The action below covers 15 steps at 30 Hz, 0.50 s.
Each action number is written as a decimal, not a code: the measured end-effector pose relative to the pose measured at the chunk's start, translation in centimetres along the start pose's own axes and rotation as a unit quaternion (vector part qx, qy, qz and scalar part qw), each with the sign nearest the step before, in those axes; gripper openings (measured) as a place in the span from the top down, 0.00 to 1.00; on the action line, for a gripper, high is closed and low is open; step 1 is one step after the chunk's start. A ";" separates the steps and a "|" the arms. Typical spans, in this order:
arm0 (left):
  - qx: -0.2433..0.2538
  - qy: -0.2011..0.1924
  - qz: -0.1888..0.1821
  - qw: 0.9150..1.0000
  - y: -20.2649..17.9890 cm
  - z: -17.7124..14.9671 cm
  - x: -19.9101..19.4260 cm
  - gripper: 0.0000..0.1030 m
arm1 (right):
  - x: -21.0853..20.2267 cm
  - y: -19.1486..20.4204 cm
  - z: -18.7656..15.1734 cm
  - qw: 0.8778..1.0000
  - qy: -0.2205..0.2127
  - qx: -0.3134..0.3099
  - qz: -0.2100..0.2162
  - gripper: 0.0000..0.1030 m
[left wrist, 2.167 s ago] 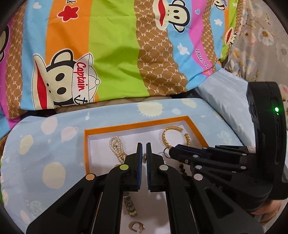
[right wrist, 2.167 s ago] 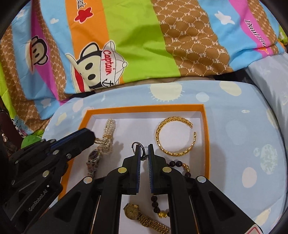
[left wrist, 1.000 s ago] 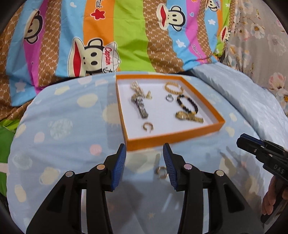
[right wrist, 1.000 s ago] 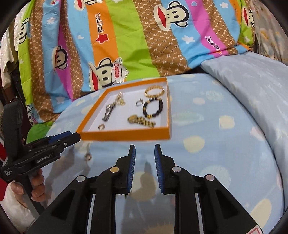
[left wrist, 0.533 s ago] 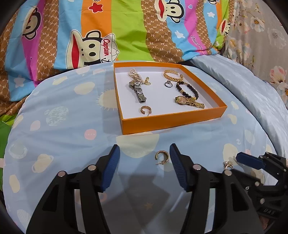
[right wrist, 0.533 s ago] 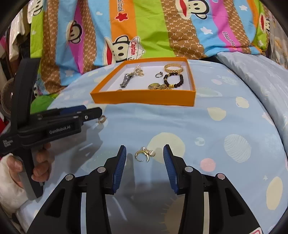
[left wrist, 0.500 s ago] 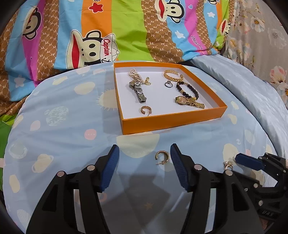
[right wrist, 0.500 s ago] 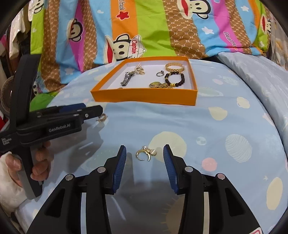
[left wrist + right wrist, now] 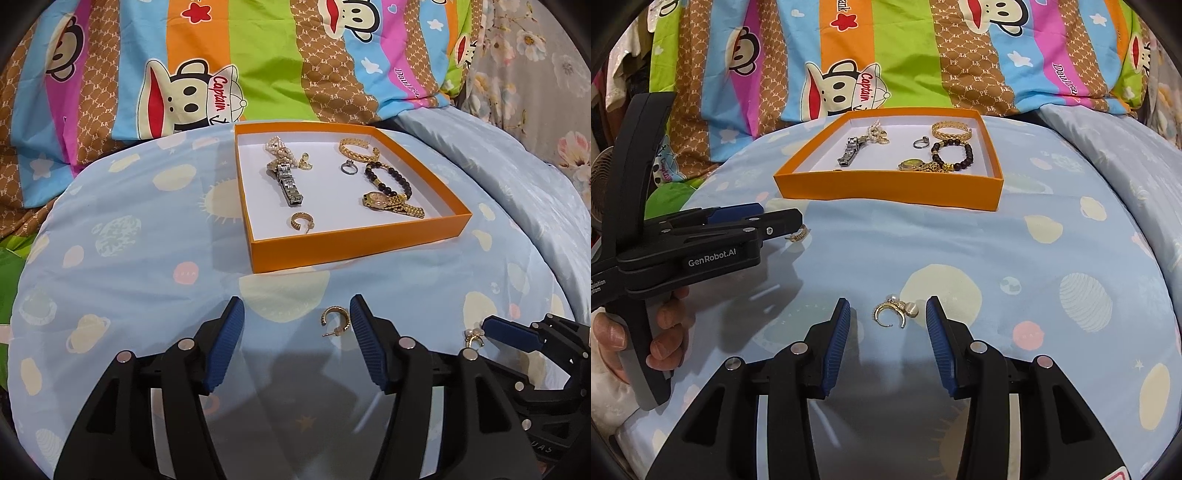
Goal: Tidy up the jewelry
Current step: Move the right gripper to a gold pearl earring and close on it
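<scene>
Left gripper (image 9: 297, 312): jaws wide, "GenRobot.AI" on side, hoop (image 9: 334, 319) between.
Right gripper (image 9: 888, 314): jaws wide, crescent earring (image 9: 894, 312) between.
Tray (image 9: 886, 188): 12 o'clock.
Quilt (image 9: 864, 55): "Captain".

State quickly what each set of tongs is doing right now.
Left tongs: open, empty, straddling a gold hoop.
Right tongs: open, empty, straddling a pearl earring.
</scene>
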<state>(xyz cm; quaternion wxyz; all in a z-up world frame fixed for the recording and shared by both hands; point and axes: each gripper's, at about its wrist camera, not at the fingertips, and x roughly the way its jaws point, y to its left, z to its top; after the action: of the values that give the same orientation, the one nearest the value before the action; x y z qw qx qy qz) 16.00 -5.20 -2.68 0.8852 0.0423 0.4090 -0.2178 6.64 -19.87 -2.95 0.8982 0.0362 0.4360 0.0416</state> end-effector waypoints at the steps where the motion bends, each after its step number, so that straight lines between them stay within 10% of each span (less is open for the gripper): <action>1: 0.000 0.000 0.001 1.000 0.0 0.0 0.0 0.44 | 0.0 0.0 0.0 1.000 0.000 0.000 0.000 0.59; 15: 0.004 0.006 -0.002 1.000 -0.2 -0.1 0.2 0.43 | 0.2 0.1 0.0 1.000 0.003 -0.003 -0.006 0.59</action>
<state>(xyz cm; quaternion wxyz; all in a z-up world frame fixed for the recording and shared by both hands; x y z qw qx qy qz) 16.00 -5.44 -2.89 0.8823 0.0460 0.4131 -0.2208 6.74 -19.78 -3.07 0.8973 0.0310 0.4388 0.0376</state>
